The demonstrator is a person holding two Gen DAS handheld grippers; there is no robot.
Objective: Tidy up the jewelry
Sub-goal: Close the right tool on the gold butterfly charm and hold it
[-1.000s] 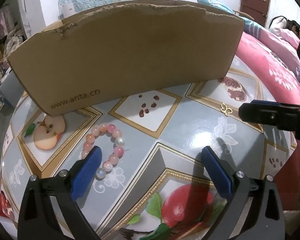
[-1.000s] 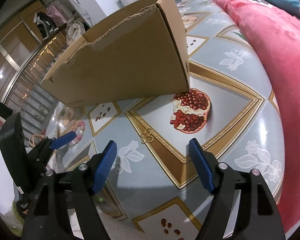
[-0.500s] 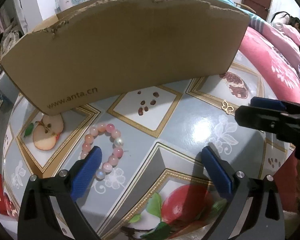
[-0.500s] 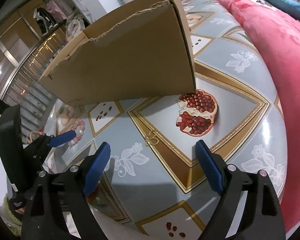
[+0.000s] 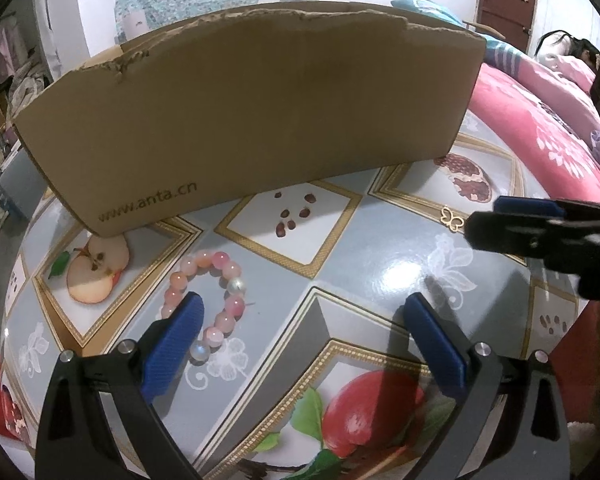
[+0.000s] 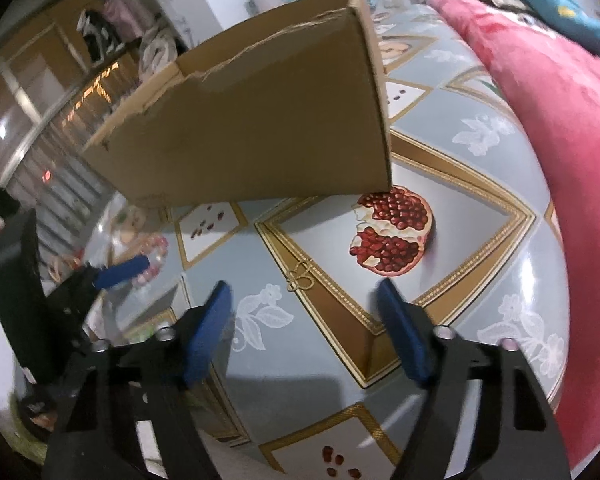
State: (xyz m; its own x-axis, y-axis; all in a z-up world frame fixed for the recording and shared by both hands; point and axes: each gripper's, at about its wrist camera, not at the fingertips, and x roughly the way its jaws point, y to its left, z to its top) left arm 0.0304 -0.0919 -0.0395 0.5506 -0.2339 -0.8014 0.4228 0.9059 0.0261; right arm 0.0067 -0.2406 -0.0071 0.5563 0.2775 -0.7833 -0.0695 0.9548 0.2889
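A pink bead bracelet [image 5: 208, 300] is lying on the fruit-patterned worktop [image 5: 352, 264], near a cardboard box [image 5: 252, 120]. The left hand-held gripper [image 5: 304, 320] is hovering wide open and empty, one finger over the bracelet. To the right, a small gold clasp [image 6: 300, 276] is sitting just ahead of the right hand-held gripper [image 6: 304, 304], also gaping and empty.

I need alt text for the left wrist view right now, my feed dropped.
The open left gripper hovers over a pink beaded bracelet lying on the fruit-patterned tablecloth, its left finger crossing the bracelet's loop. Behind stands a torn brown cardboard box; at right, the right gripper points at a small gold butterfly charm.
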